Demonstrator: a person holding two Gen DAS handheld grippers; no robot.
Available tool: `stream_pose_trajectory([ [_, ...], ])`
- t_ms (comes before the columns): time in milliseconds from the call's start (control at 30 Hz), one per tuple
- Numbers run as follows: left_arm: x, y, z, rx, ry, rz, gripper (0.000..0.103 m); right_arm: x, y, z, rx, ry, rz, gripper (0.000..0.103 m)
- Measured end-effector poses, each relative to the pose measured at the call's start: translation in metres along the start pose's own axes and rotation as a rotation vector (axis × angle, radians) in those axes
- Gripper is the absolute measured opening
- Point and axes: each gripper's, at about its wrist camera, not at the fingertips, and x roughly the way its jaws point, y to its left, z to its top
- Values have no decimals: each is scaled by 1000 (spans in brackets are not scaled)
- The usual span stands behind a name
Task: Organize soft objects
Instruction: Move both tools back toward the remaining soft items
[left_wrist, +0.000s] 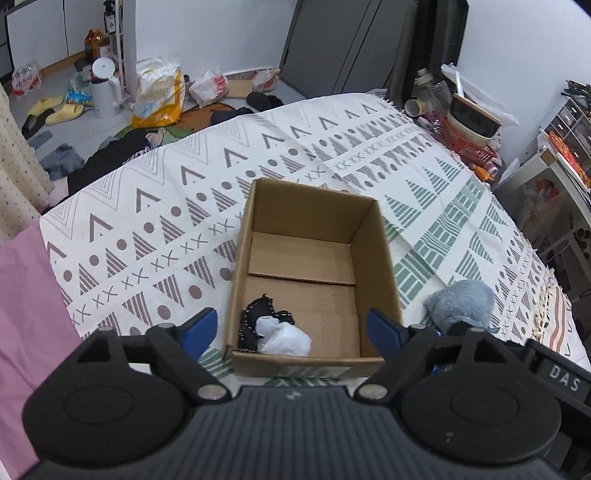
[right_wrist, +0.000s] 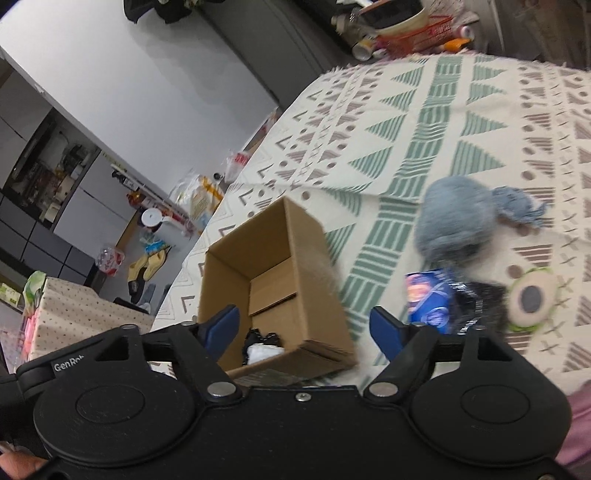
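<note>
An open cardboard box (left_wrist: 310, 273) is seen on a patterned bedspread (left_wrist: 147, 221), with a black cloth (left_wrist: 255, 321) and a white crumpled piece (left_wrist: 284, 338) lying in its near left corner. The left gripper (left_wrist: 291, 325) is held above the box's near end, jaws wide apart and empty. The right gripper (right_wrist: 306, 325) is likewise spread, gripping nothing. A blue-grey plush (right_wrist: 458, 218) lies right of the box, apart from it.

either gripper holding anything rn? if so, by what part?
Nothing held. Left gripper and right gripper both stand open with nothing on their pads. The black-and-white soft items lie loose in the cardboard box.
</note>
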Motion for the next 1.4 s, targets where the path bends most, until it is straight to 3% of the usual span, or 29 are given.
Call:
stream_pose_trajectory([
  [133, -7, -11, -7, 1, -16, -4, 96, -18, -11, 0, -7, -23, -8, 82],
  [267, -14, -22, -14, 11, -33, 6, 103, -32, -21, 0, -18, -49, -11, 92],
  [433, -23, -36, -22, 24, -57, -2, 103, -50, -33, -1, -50, -81, -19, 103],
  [667, -30, -59, -33, 50, -99, -25, 103, -69, -56, -1, -44, -109, -25, 103],
  [900, -31, -80, -43, 77, -89, -63, 103, -84, -85, -4, -24, -129, -41, 103],
  [1400, -23, -117, -64, 136, -101, -60, 103, -94, -144, -9, 48, -146, -57, 103],
])
